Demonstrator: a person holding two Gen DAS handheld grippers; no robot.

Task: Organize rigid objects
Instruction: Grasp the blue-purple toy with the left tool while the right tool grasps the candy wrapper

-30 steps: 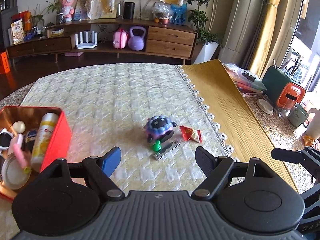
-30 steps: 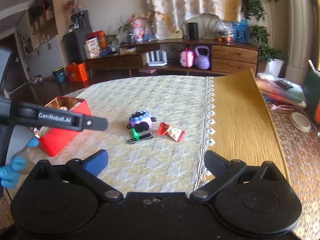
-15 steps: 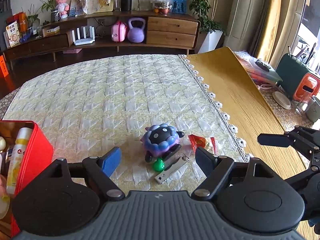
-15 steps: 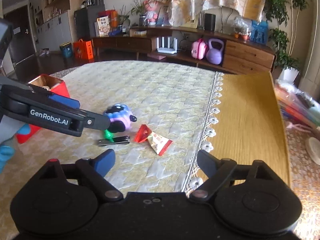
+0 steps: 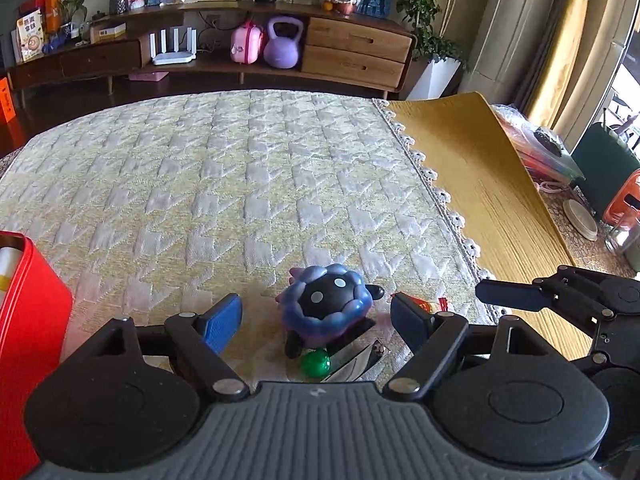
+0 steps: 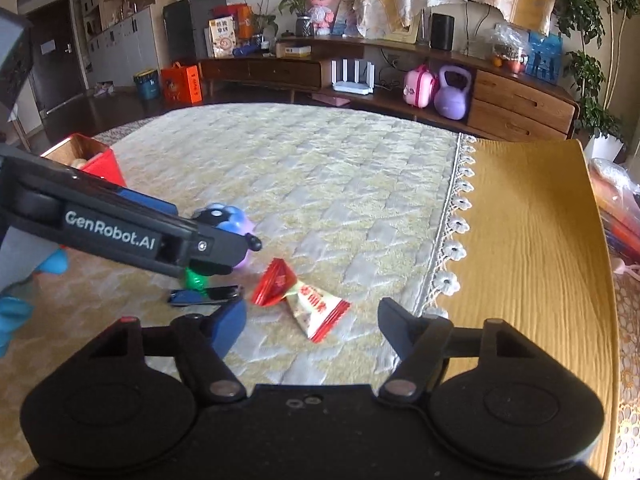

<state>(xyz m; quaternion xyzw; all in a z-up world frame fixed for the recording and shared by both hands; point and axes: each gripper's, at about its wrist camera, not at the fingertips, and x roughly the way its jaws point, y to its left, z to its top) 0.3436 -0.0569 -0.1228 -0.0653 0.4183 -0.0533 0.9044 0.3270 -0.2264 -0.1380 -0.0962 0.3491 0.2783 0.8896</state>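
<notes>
A blue-purple round toy with a black face (image 5: 324, 306) sits on the quilted cloth, between the open fingers of my left gripper (image 5: 316, 320). A green ball (image 5: 315, 363) and a metal nail clipper (image 5: 356, 360) lie just in front of the toy. In the right wrist view the toy (image 6: 232, 222) is partly hidden by my left gripper's arm, with the clipper (image 6: 204, 295) beside it. A red and white snack packet (image 6: 304, 296) lies between the open fingers of my right gripper (image 6: 312, 320).
A red tin box (image 5: 28, 320) holding several items stands at the left; it also shows in the right wrist view (image 6: 96, 160). A yellow mat (image 6: 528, 248) covers the table's right side. Clutter (image 5: 592, 200) lies at the far right edge.
Both grippers have moved forward and lower. The left now straddles the toy and the right is close over the snack packet. Both stay open.
</notes>
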